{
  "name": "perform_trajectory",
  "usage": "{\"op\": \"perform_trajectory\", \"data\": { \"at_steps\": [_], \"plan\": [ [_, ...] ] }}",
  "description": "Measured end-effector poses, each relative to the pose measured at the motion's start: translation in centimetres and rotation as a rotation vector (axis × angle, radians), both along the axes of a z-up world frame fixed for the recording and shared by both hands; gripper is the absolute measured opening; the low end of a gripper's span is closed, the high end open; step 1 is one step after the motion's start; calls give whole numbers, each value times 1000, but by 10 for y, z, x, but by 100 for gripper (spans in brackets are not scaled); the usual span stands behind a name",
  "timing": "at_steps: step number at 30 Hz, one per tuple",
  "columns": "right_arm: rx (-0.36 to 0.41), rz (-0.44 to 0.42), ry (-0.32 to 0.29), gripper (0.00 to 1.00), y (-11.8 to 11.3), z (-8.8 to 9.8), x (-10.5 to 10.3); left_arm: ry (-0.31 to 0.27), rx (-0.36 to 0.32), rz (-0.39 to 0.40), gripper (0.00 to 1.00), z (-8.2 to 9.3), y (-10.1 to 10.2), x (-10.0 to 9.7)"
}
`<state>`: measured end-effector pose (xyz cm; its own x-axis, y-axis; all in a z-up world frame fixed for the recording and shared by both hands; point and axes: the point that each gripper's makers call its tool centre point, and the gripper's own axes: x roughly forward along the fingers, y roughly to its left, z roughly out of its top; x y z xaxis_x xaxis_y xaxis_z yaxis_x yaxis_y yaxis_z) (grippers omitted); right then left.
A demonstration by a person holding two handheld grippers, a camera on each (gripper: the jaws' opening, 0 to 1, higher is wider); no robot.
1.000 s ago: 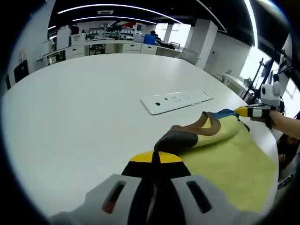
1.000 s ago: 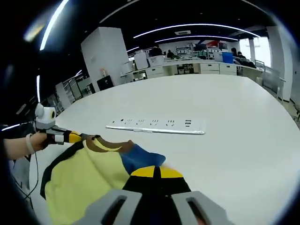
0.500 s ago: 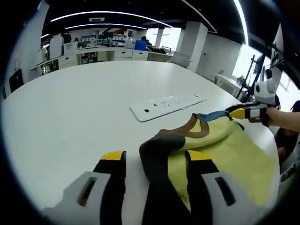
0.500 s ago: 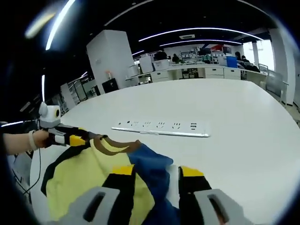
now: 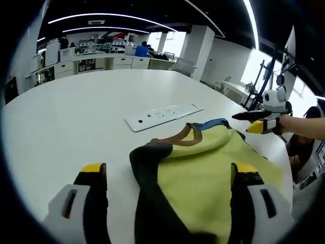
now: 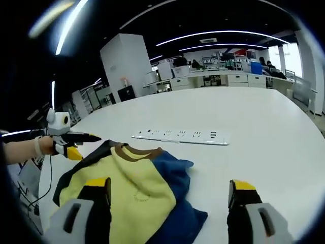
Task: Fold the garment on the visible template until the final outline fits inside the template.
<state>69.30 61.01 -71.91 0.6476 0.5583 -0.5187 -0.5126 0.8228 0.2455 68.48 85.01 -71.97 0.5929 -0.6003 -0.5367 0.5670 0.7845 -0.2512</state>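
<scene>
Left gripper view: the left tongs (image 5: 170, 175) stand wide open, empty. The garment (image 5: 203, 162), yellow with dark and blue sleeves and a brown collar, lies flat on the white surface (image 5: 66, 117) between and just ahead of the jaws. A power strip (image 5: 162, 113) lies just beyond the collar. Right gripper view: the right tongs (image 6: 170, 190) are likewise wide open and empty, with the garment (image 6: 137, 193) lying toward the left jaw.

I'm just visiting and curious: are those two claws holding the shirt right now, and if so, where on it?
Nothing is held. Both the left gripper and right gripper stand wide open over the yellow garment, which lies loose on the white table.
</scene>
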Motion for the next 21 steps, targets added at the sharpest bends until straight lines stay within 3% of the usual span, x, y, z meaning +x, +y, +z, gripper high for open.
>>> {"op": "perform_trajectory", "data": {
  "at_steps": [6,21],
  "plan": [
    [-18,-1,2,99,-7,5,-15,9,-1,-15,99,5,3,-15],
    [25,-95,28,91,-48,9,-66,6,-23,-27,99,16,-1,-70]
  ]
}}
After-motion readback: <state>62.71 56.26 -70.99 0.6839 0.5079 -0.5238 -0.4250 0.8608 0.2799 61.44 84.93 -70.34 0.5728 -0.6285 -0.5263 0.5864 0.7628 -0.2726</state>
